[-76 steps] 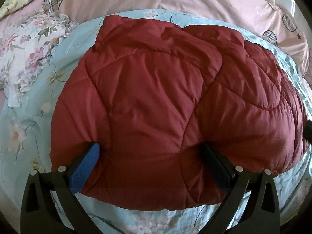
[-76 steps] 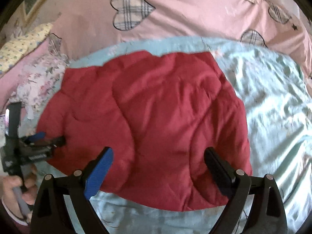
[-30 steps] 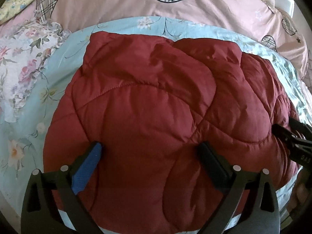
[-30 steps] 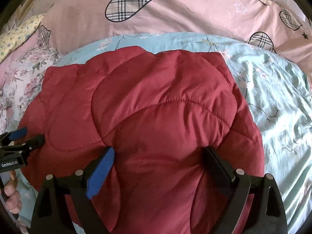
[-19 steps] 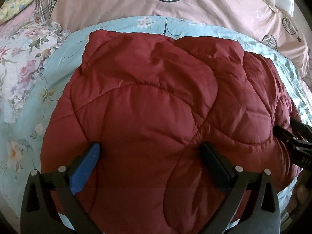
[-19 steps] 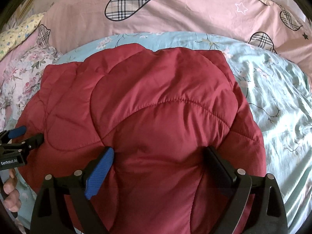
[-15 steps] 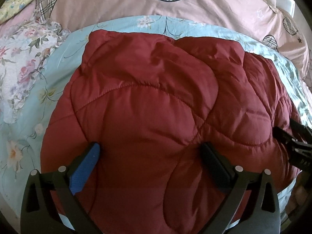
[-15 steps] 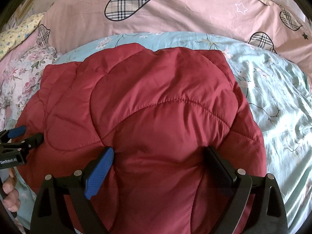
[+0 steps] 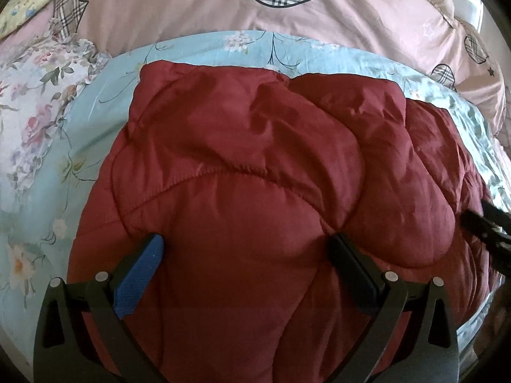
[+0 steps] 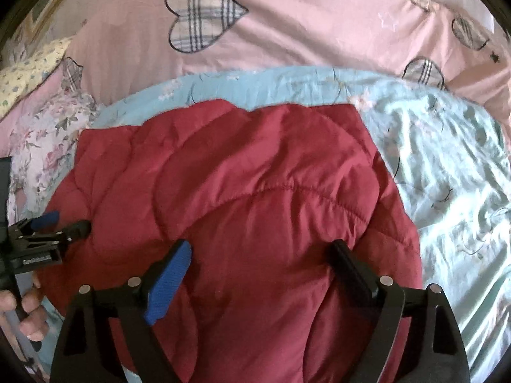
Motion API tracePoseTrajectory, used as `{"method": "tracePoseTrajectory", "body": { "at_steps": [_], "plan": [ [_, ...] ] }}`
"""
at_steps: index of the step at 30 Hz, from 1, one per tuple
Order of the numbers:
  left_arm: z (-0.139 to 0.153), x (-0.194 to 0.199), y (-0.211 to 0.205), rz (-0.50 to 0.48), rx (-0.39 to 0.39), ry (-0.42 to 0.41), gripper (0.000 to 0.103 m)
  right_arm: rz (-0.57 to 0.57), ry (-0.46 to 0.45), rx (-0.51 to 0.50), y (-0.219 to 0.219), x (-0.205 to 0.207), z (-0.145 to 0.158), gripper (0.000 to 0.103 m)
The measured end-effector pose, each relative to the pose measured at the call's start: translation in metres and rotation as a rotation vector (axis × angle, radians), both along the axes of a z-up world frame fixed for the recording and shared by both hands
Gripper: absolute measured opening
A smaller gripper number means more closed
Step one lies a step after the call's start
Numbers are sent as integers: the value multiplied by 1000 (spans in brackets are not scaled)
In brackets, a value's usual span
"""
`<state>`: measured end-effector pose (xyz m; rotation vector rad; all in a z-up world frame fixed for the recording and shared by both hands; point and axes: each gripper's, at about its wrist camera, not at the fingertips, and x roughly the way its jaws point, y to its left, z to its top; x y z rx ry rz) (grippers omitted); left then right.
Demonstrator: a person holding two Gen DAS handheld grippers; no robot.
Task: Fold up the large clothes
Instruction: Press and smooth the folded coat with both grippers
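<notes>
A dark red quilted jacket point(image 9: 249, 172) lies folded in a puffy bundle on a light blue floral sheet point(image 9: 95, 102). It also shows in the right wrist view point(image 10: 255, 185). My left gripper point(image 9: 246, 245) is open, its fingers spread over the near part of the jacket, holding nothing. My right gripper point(image 10: 260, 249) is open too, over the jacket's near right part. The left gripper shows from the side at the jacket's left edge in the right wrist view point(image 10: 68, 225). The right gripper's tip shows at the far right of the left wrist view point(image 9: 479, 220).
A pink duvet with plaid hearts point(image 10: 287, 32) lies behind the jacket. A white floral cloth point(image 9: 28, 105) is at the left. A yellow patterned pillow point(image 10: 22, 73) sits at the far left. Rumpled blue sheet point(image 10: 447, 175) lies to the right.
The right gripper has pulled back a little, so the jacket looks smaller in its view. The left gripper has barely moved. Both stay open over the jacket.
</notes>
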<state>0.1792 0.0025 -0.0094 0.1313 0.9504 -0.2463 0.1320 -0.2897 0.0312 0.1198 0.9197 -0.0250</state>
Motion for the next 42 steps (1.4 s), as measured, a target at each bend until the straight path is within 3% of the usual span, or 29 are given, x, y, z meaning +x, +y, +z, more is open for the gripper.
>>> {"method": "tracePoseTrajectory", "body": {
  "at_steps": [9,18,25,31,42],
  "plan": [
    [-3,5,-1,3,0,6,103,4,14,-6,-1,10,-18,94],
    [-5,6,-1,3,10,3,103,0,-2,-6,-2,-1,-5,89],
    [14,-16,17,-1,-56,-8,103,1,11,-6,-2,5,-17,92],
    [-8,-10,15,9,-25,9,103,1,7,-11,1,4,-18,93],
    [-6,-11,12,16,5,9,103,-29,-13,-4,-1,-16,1,86]
  ]
}}
